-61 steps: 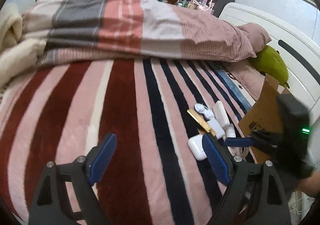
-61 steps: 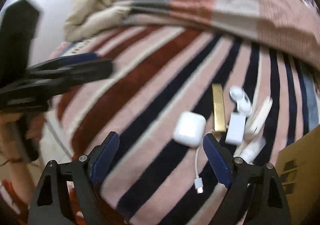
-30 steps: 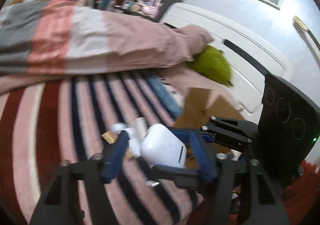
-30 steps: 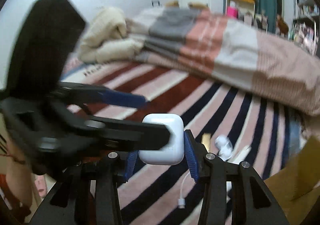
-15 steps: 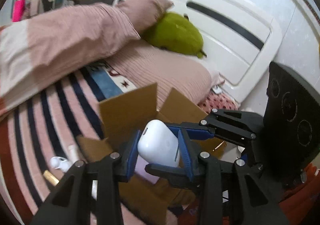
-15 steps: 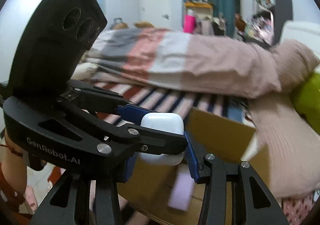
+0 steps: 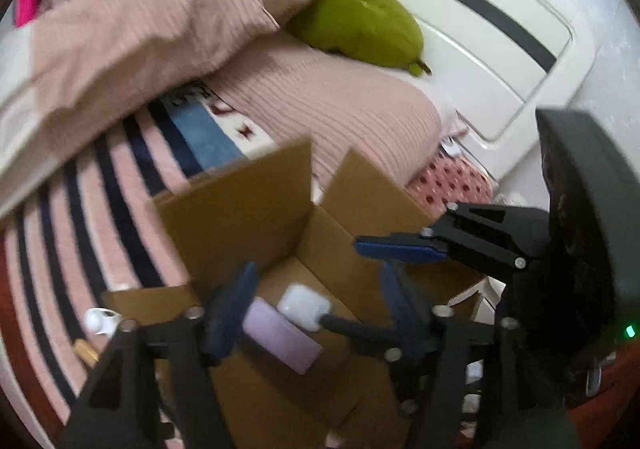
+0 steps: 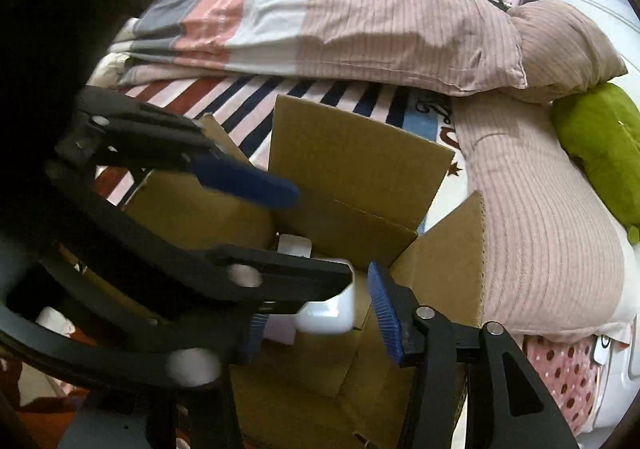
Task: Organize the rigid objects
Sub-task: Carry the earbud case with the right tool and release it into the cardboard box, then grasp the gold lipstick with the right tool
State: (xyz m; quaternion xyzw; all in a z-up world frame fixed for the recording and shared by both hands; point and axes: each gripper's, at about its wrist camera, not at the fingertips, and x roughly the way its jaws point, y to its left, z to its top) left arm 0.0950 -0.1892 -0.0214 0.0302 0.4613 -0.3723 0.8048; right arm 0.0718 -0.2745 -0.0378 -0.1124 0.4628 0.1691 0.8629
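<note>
Hovering over an open cardboard box (image 7: 240, 217) on the bed, both hand-held grippers point steeply down into it. Left to right in the left wrist view: a small white object (image 7: 98, 319) and a gold bar-shaped object (image 7: 86, 352) lie on the striped blanket (image 7: 60, 249) just outside the box's left flap; the left hand-held gripper (image 7: 316, 301) stands spread, its jaws opening, with the white earbud case (image 7: 304, 307) seen between its blue fingers (image 7: 230, 307) but clear of the pads; the case is blurred and lies partly over a lilac flat object (image 7: 280, 337) on the box floor. The right hand-held gripper (image 7: 400, 251) enters from the right edge above the box. Beyond lie a pink pillow (image 7: 340, 109), a green plush toy (image 7: 360, 25) and the white headboard (image 7: 480, 49).

In the right wrist view the left tool crosses the left half; the right hand-held gripper (image 8: 320, 321) has its jaws opening, the earbud case (image 8: 330, 313) between them with a gap showing to the right pad (image 8: 384, 317); contact at the left pad cannot be told. A folded quilt (image 8: 320, 17) lies behind the box (image 8: 352, 153).
</note>
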